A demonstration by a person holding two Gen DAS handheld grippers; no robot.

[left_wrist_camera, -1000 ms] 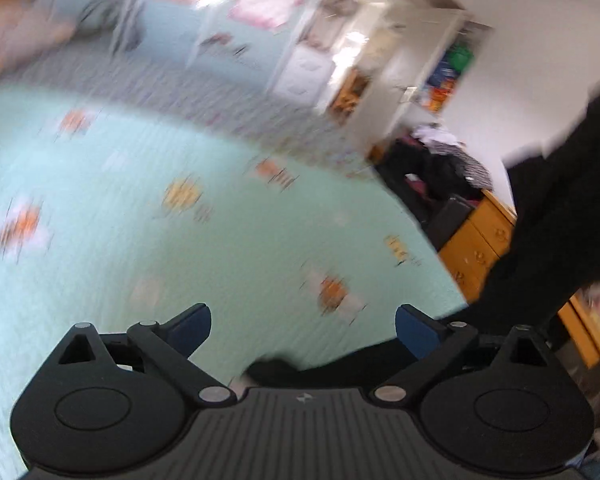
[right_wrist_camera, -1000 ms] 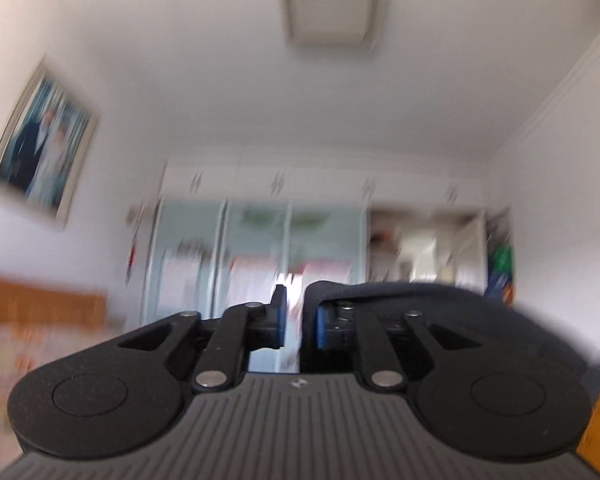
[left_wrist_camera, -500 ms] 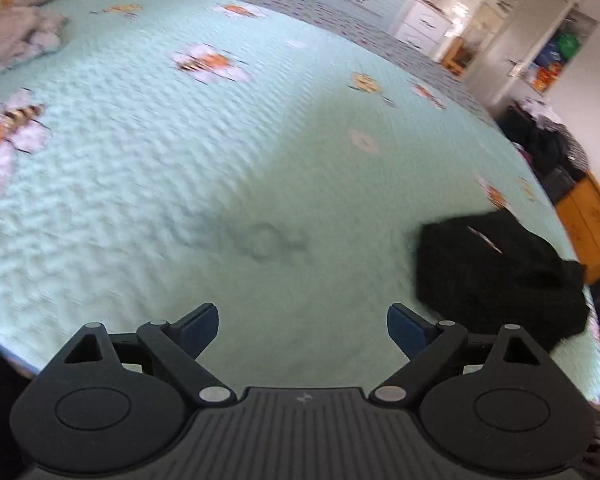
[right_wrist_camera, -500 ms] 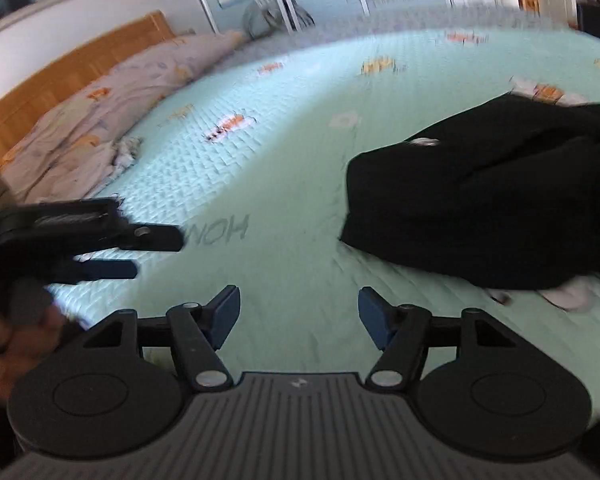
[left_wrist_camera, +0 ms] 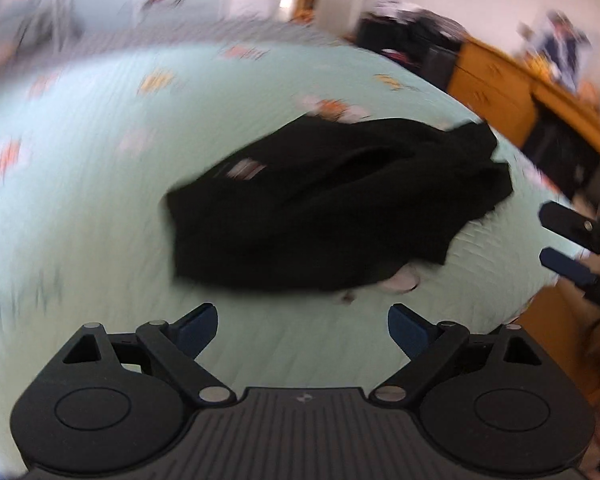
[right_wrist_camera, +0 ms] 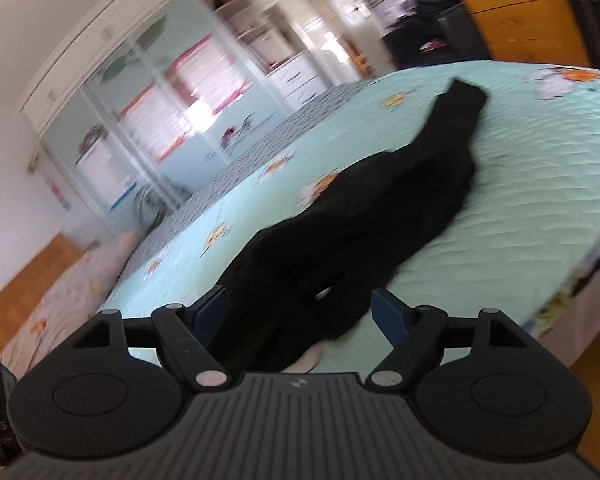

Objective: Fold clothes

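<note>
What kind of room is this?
Most likely a home bedroom: a bed with a mint quilt fills the view, a black garment lies crumpled on it, and a tall wardrobe and wooden drawers line the walls.

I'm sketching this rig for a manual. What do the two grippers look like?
Both look alike. The left gripper and right gripper each have a matte black ribbed body, two round black discs, black linkage arms with silver pivot pins, blue-padded fingers, and a small pale logo.

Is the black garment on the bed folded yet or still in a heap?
Still a heap: the black garment lies crumpled and uneven on the green bedspread, one end trailing out, no neat edges.
</note>
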